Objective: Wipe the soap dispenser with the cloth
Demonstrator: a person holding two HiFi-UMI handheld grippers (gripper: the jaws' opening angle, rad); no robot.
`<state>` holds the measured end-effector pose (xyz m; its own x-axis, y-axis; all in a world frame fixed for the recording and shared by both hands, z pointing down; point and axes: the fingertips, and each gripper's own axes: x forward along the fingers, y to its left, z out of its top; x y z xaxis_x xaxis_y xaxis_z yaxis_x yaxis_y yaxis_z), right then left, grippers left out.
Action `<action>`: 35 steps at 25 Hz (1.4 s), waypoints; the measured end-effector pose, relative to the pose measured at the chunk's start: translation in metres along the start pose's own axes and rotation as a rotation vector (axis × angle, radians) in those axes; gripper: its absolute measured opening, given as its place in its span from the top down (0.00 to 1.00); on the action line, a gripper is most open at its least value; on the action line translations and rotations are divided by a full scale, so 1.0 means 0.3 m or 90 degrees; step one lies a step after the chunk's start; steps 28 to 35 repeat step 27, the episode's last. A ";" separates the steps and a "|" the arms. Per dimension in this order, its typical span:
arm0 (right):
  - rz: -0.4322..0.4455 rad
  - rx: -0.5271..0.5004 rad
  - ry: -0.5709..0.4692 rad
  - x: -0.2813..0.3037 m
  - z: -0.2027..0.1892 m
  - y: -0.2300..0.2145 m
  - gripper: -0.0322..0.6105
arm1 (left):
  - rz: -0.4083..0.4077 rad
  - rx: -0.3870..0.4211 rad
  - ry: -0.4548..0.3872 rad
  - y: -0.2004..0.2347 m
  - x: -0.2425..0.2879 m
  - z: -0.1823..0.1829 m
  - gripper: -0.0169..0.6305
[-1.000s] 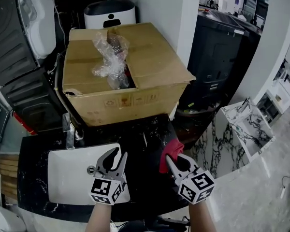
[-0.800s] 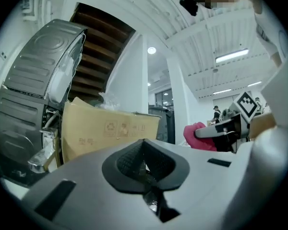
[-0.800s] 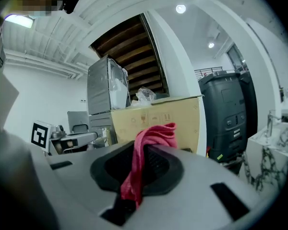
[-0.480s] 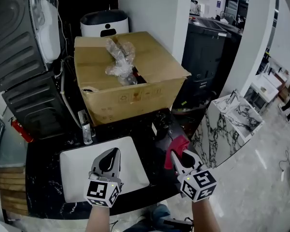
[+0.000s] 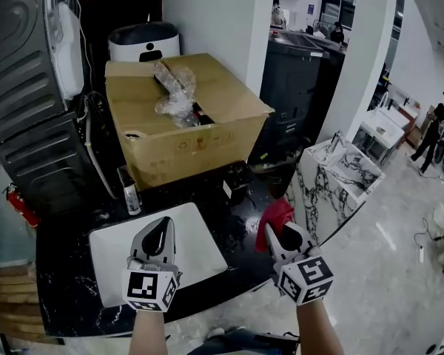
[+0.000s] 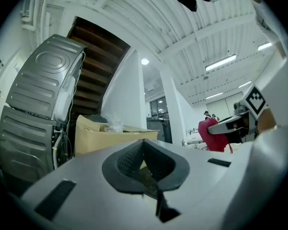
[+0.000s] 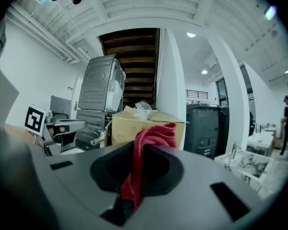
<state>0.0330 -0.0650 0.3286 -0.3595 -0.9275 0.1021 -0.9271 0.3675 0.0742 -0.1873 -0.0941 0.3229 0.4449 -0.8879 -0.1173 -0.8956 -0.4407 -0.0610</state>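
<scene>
Cloth, red, sat pinched in the right gripper; the left gripper was closed on nothing. The soap dispenser stood untouched at the left gripper's eleven o'clock, beyond the sink. Approach seemed in hand: next, the cloth needed carrying toward ten o'clock.

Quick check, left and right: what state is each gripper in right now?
Left gripper: closed, nothing between its jaws.
Right gripper: closed on the red cloth.
</scene>
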 end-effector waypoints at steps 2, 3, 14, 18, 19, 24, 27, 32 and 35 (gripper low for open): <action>-0.007 -0.009 -0.008 -0.010 0.018 0.004 0.88 | 0.001 0.002 -0.007 -0.002 -0.012 0.013 0.95; -0.010 -0.014 -0.014 -0.014 0.027 0.006 0.88 | 0.002 0.003 -0.011 -0.003 -0.017 0.021 0.95; 0.004 -0.038 -0.069 -0.073 0.098 0.035 0.88 | 0.013 0.046 -0.033 -0.063 -0.055 0.102 0.95; 0.000 -0.041 -0.081 -0.088 0.110 0.033 0.88 | 0.016 0.055 -0.041 -0.071 -0.058 0.124 0.95; -0.001 -0.047 -0.082 -0.091 0.112 0.035 0.88 | 0.017 0.055 -0.043 -0.073 -0.058 0.127 0.95; 0.001 -0.066 -0.105 -0.109 0.129 0.045 0.88 | 0.018 0.055 -0.052 -0.083 -0.070 0.138 0.95; 0.016 -0.050 -0.136 -0.121 0.149 0.054 0.88 | 0.022 0.056 -0.061 -0.079 -0.079 0.148 0.95; 0.016 -0.050 -0.136 -0.121 0.149 0.054 0.88 | 0.022 0.056 -0.061 -0.079 -0.079 0.148 0.95; 0.016 -0.050 -0.136 -0.121 0.149 0.054 0.88 | 0.022 0.056 -0.061 -0.079 -0.079 0.148 0.95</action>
